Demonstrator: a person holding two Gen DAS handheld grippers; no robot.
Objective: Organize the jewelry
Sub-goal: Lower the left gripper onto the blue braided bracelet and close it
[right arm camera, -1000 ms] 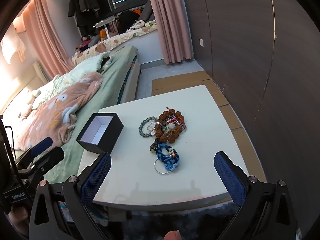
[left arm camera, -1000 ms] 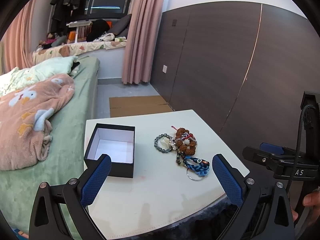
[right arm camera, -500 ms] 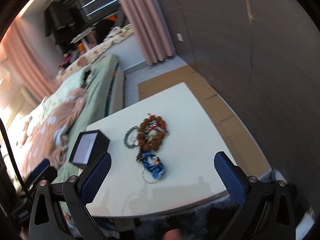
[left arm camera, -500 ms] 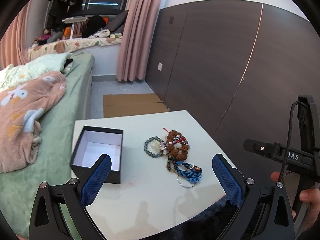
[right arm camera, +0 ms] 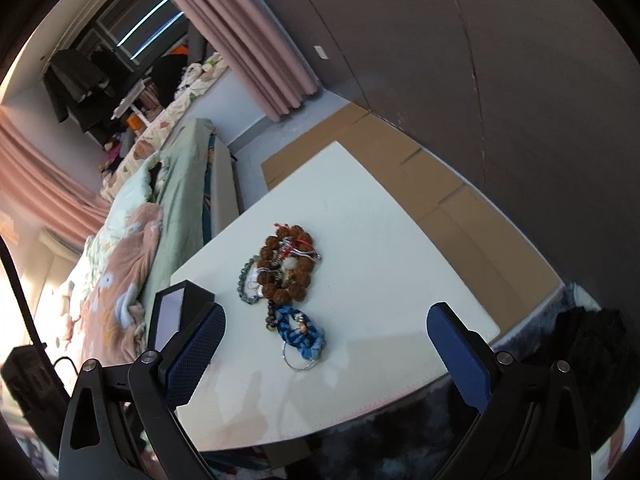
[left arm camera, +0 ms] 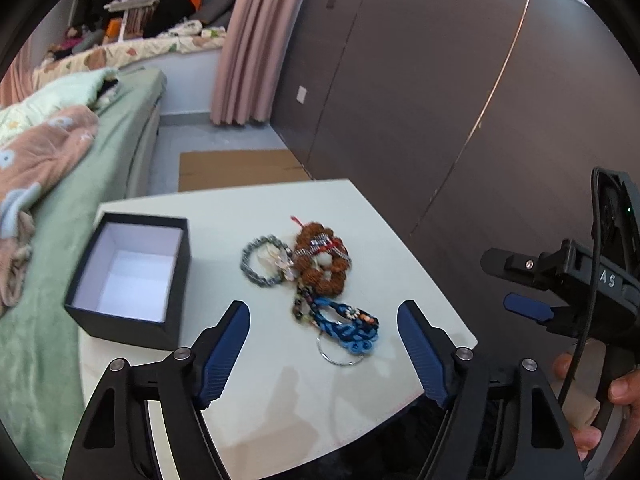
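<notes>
A pile of jewelry lies mid-table: a brown bead bracelet (left arm camera: 322, 262) with red cord, a grey bead bracelet (left arm camera: 260, 262), and a blue braided piece (left arm camera: 352, 326) on a metal ring. An open black box (left arm camera: 128, 276) with a white inside stands to their left. My left gripper (left arm camera: 324, 344) is open and empty, above the table's near part, just short of the blue piece. My right gripper (right arm camera: 326, 354) is open and empty, tilted, over the near edge; the brown bracelet (right arm camera: 286, 270), blue piece (right arm camera: 300, 332) and box (right arm camera: 172, 312) show ahead of it.
The white table (left arm camera: 360, 220) stands beside a bed (left arm camera: 80, 152) with green sheet and pink blanket on the left. A dark panelled wall (left arm camera: 440, 100) is on the right. Flat cardboard (left arm camera: 236, 168) lies on the floor behind. My right gripper's body (left arm camera: 580, 292) shows at the left view's right.
My left gripper has moved forward and lower toward the jewelry, and its fingers have narrowed somewhat. My right gripper has tilted and swung to the right. The jewelry and box have not moved.
</notes>
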